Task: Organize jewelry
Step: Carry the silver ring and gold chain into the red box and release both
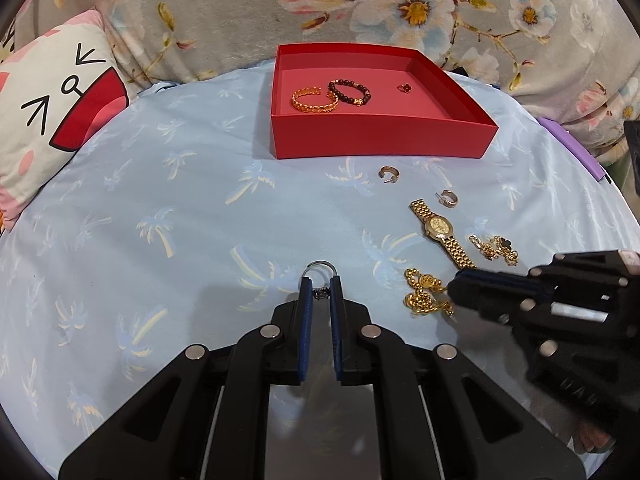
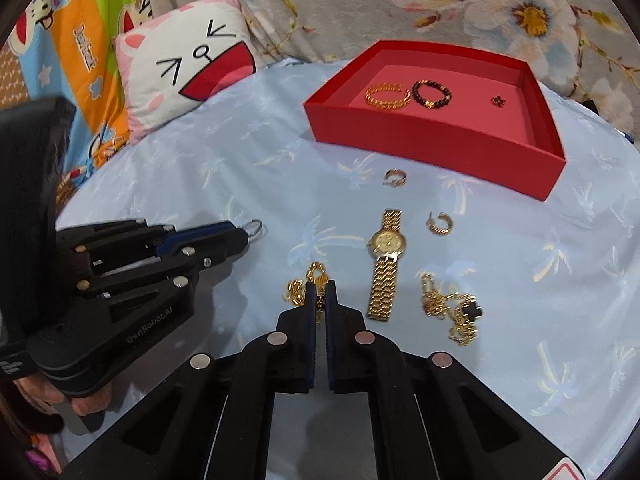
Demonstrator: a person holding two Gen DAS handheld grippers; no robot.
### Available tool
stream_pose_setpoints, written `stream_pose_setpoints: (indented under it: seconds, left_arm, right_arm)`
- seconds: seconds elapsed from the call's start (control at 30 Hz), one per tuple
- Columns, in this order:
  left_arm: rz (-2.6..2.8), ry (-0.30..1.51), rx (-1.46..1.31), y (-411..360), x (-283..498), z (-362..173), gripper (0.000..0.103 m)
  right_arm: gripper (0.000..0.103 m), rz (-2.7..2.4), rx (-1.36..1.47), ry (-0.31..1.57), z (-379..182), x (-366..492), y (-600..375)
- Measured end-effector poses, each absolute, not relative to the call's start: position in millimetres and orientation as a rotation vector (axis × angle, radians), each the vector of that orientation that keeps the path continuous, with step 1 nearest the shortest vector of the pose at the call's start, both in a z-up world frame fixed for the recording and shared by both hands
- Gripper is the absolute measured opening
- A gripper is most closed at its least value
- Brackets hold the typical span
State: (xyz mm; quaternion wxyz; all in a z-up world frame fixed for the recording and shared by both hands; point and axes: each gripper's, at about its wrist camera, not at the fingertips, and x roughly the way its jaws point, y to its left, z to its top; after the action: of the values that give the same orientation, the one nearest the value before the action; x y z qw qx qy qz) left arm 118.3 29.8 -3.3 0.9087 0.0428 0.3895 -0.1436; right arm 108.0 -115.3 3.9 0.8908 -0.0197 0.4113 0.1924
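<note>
My left gripper [image 1: 320, 290] is shut on a thin silver ring [image 1: 320, 269] just above the blue sheet; the ring [image 2: 255, 227] juts from its tips in the right wrist view. My right gripper [image 2: 320, 292] is shut on a heaped gold chain [image 2: 298, 290], which lies right of my left gripper as the gold chain [image 1: 424, 292]. A red box [image 1: 380, 136] at the back holds a gold bangle [image 1: 315, 99], a dark bead bracelet [image 1: 349, 92] and a small red clover piece [image 1: 405, 88]. A gold watch [image 2: 386, 264], two hoop earrings [image 2: 395, 177] [image 2: 441, 223] and a black-clover bracelet [image 2: 456, 312] lie loose.
A cartoon-face cushion [image 1: 52, 120] leans at the left edge of the bed. A floral blanket [image 1: 400, 8] rises behind the box. A purple object [image 1: 572, 148] sits at the right edge. A person's hand [image 2: 86, 404] holds the left gripper's handle.
</note>
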Motion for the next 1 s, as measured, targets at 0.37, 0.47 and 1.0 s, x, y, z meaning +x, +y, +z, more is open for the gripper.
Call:
stream_pose_setpoints:
  seconds: [0.37, 0.47, 1.0]
  left_arm:
    - [-0.344, 0.720, 0.073, 26, 153, 65, 0.008]
    - [-0.350, 0.692, 0.078, 17, 181, 94, 0.008]
    - [-0.276, 0.716, 0.183, -59, 370, 108, 0.008]
  right_arm:
    - [0.003, 0.330, 0.008, 0.724, 91, 134, -161]
    - [0.003, 0.298, 0.026, 0.701, 115, 161, -175]
    - [0.003, 0.154, 0.142, 0.782, 119, 367, -208]
